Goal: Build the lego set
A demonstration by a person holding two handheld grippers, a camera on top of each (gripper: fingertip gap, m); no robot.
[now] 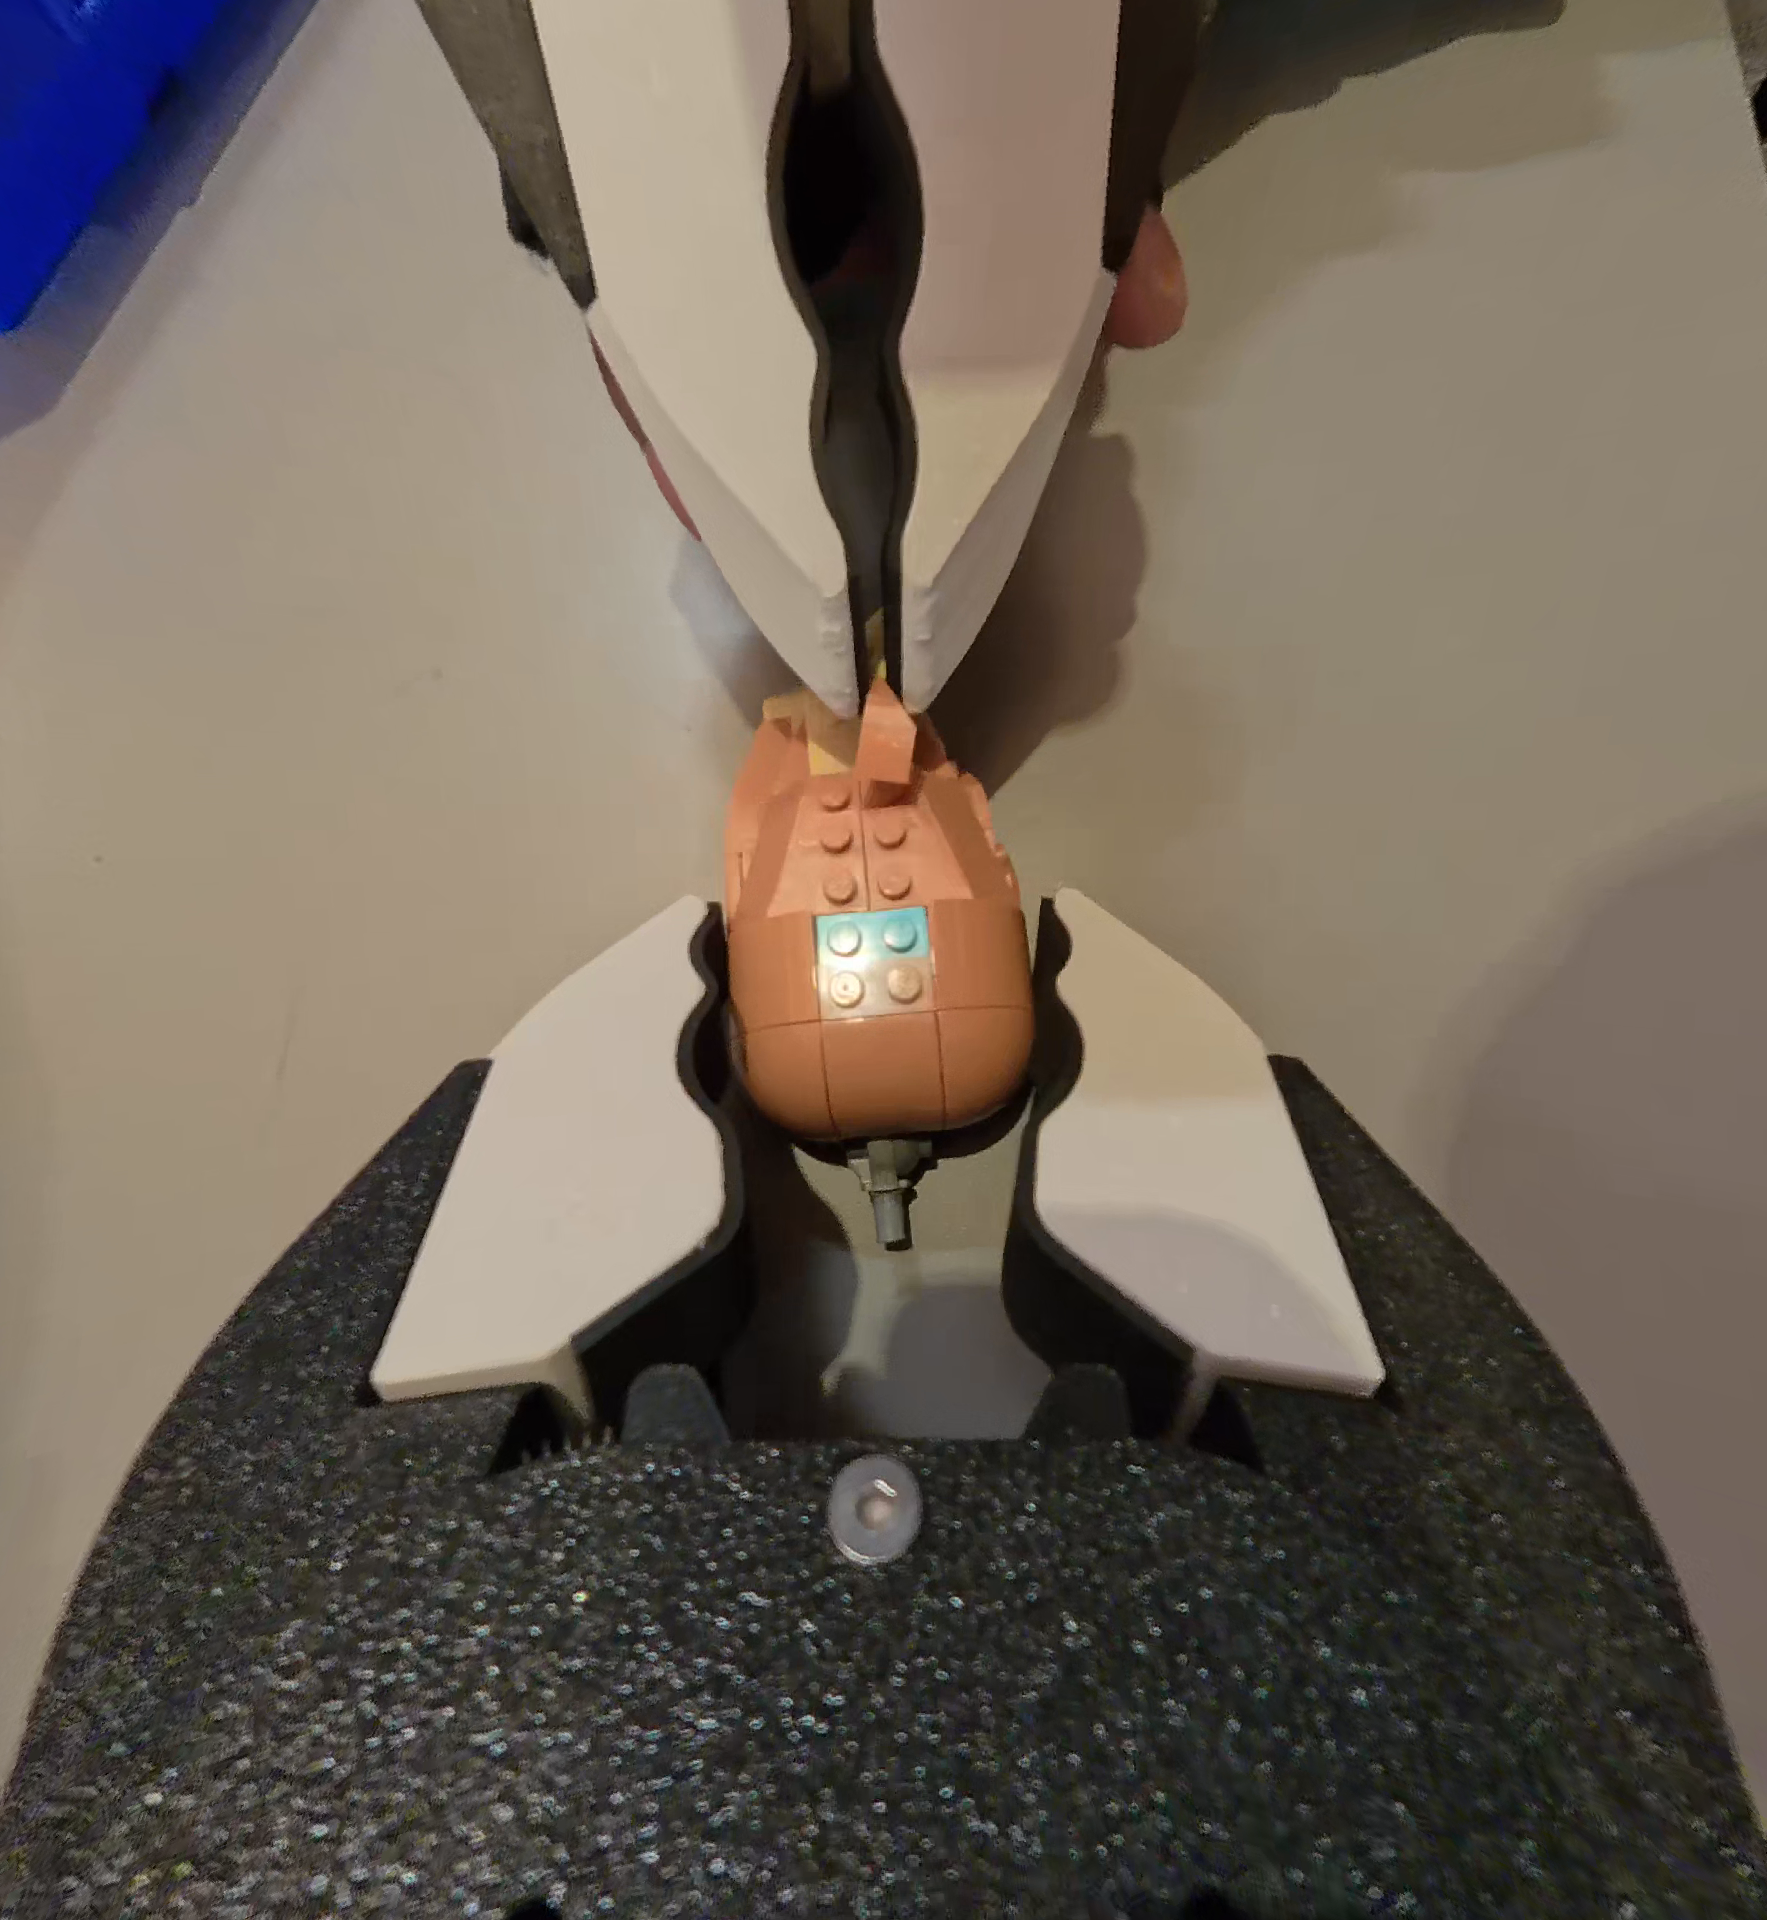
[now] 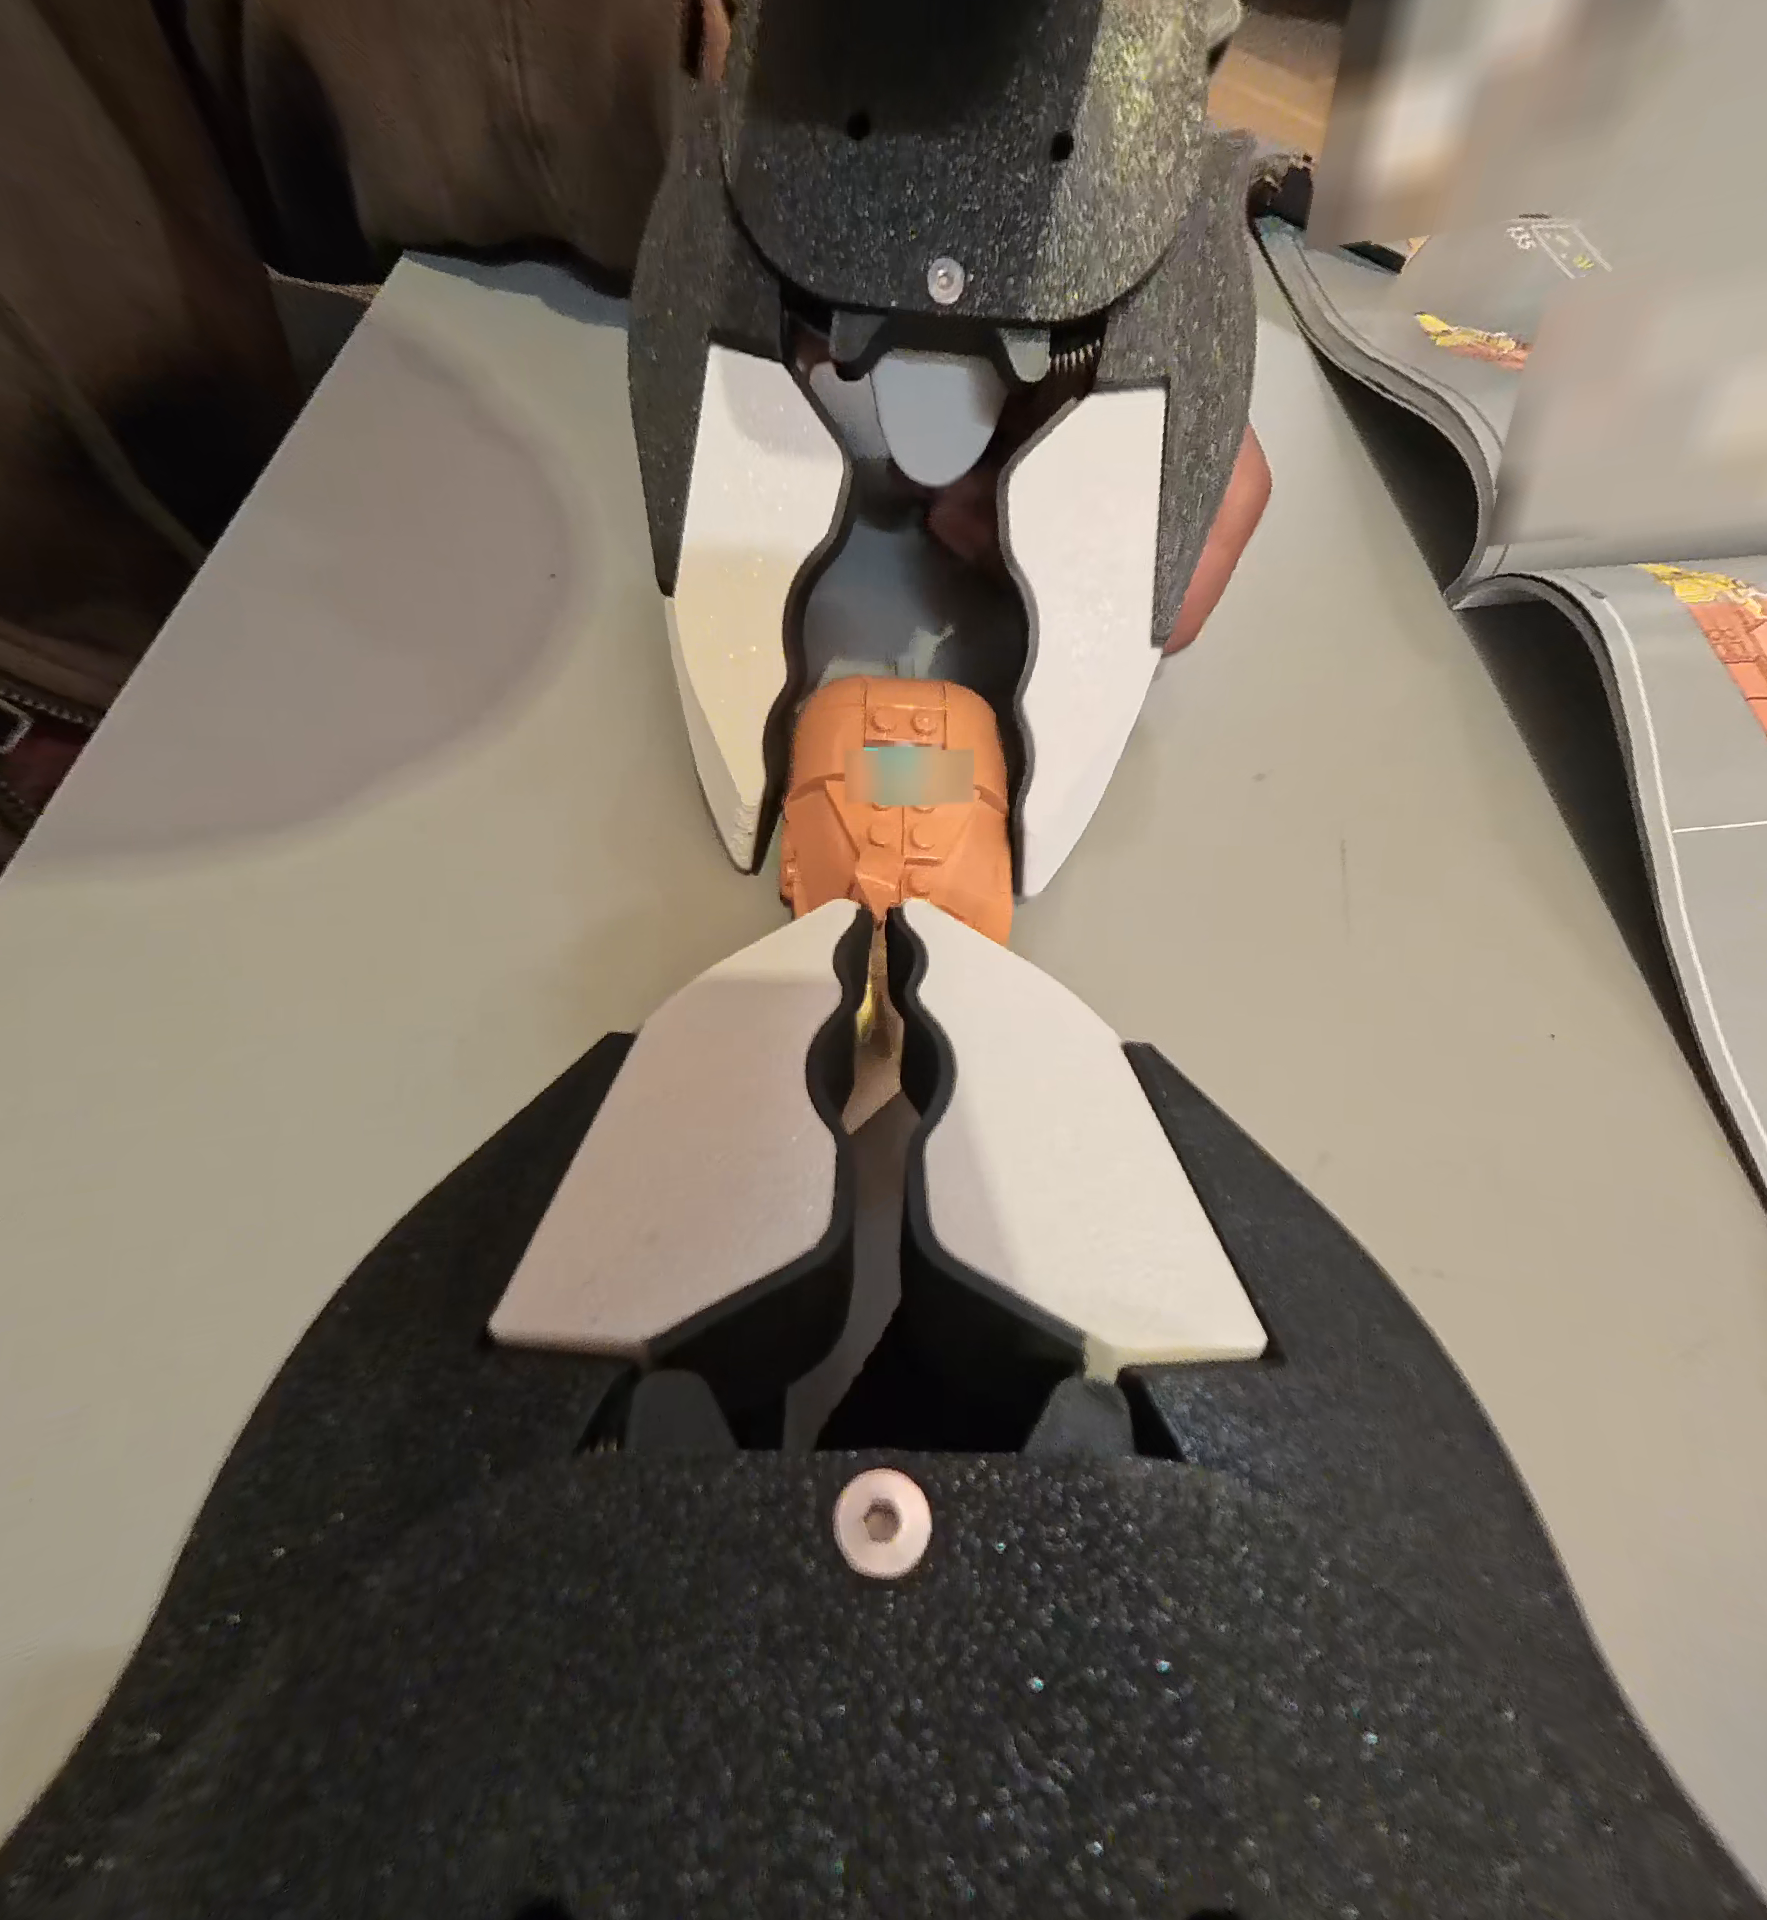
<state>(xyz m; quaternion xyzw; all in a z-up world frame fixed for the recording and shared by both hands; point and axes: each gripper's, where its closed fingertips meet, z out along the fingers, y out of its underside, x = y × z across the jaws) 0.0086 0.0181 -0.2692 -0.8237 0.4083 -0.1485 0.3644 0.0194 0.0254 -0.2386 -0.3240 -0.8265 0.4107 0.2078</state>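
Note:
A rounded brown lego model (image 1: 879, 1029) with a teal plate (image 1: 874, 940) on top and a grey pin (image 1: 894, 1205) at its near end sits between the fingers of my left gripper (image 1: 884, 914), which is shut on its sides just above the white table (image 1: 287, 831). My right gripper (image 1: 874, 696) comes in from the far side, shut on a small brown and tan piece (image 1: 889, 748) that touches the model's far end. In the right wrist view my right gripper (image 2: 879, 920) pinches the small piece (image 2: 874, 997) against the model (image 2: 900, 831), which my left gripper (image 2: 894, 852) holds.
An open instruction booklet (image 2: 1689, 727) lies on the table to the right in the right wrist view. A blue bin (image 1: 27, 156) stands at the far left in the left wrist view. A person's dark jacket (image 2: 183, 312) is beyond the table edge.

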